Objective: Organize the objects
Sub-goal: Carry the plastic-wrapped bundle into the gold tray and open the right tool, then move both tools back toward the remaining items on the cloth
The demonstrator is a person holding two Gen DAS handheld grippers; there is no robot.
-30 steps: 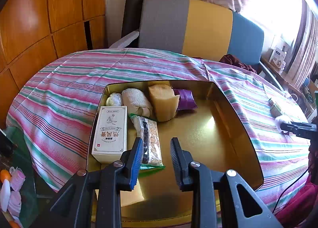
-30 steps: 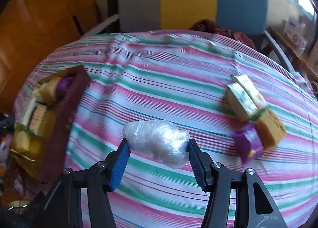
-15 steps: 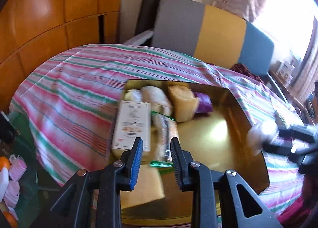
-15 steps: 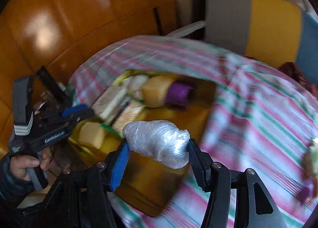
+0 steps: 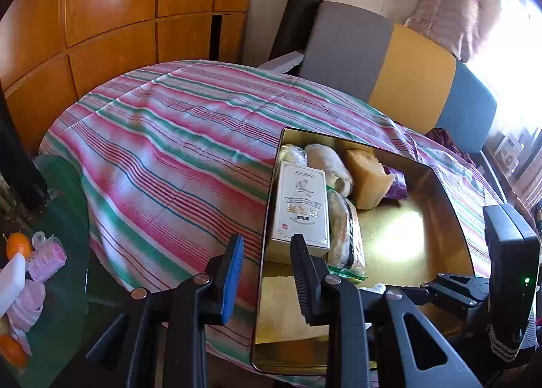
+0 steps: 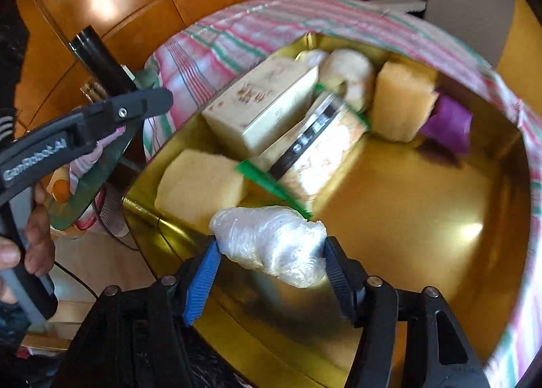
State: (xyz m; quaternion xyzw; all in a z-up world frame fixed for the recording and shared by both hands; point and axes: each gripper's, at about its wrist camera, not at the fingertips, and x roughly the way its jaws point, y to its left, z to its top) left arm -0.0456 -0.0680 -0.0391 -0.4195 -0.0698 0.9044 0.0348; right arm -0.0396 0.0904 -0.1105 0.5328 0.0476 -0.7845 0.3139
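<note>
Approx half done: six items already in gold tin [image 6: 501, 205], right gripper [image 6: 269, 267] opening over it w/ plastic-wrapped bundle [image 6: 271, 244] between jaws, left gripper [image 5: 267, 269] shut, empty.

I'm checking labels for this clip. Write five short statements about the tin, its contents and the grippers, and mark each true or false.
1. A plastic-wrapped bundle sits between the right gripper fingers. True; the jaws are opening.
2. The gold tin is empty. False: it holds several items.
3. The white box stands upright. False: it lies flat.
4. A purple packet lies in the tin. True.
5. The left gripper holds a sponge. False: it holds nothing.
</note>
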